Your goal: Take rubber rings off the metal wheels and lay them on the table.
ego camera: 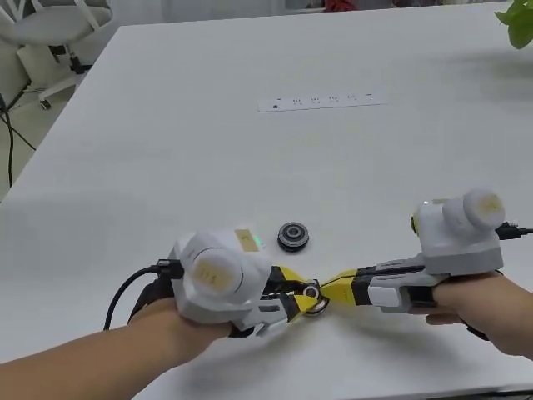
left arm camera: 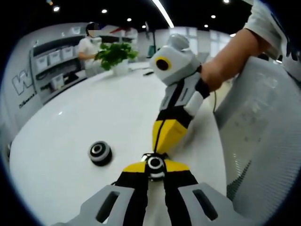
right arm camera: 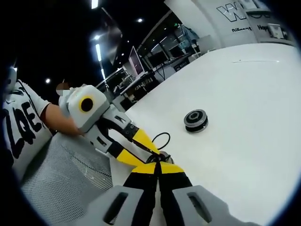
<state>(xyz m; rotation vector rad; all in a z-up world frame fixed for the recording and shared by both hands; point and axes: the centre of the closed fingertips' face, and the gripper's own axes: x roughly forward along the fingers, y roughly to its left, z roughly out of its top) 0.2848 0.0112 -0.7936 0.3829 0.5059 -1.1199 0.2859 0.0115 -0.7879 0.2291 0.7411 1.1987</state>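
My left tongs [ego camera: 298, 292] are closed on a small metal wheel [left arm camera: 155, 164], with the yellow tips on either side of it. They hold it just above the table [ego camera: 250, 150], close in front of me. A little beyond it a second wheel [ego camera: 292, 236] lies flat and on its own, with a dark band round its rim that I take for its ring, not yet off.

My right tongs [right arm camera: 158, 165] come in from the other side to meet the held wheel tip to tip. Their jaws are all but together. In the right gripper view a thin black loop [right arm camera: 162, 134] arcs out beside the wheel. I judge this to be the rubber ring, partly worked off. Whether my right tips have any of it pinched I cannot tell.

The wheel should be hard, smooth and heavy for its size, so it is likely to twist or slip between the pads. I should grip it across its flat faces and leave the rim free.

The ring should be soft, light and stretchy, seated in the rim's groove and apt to snap back. I should nip it at one spot on the edge and peel it sideways over the lip.
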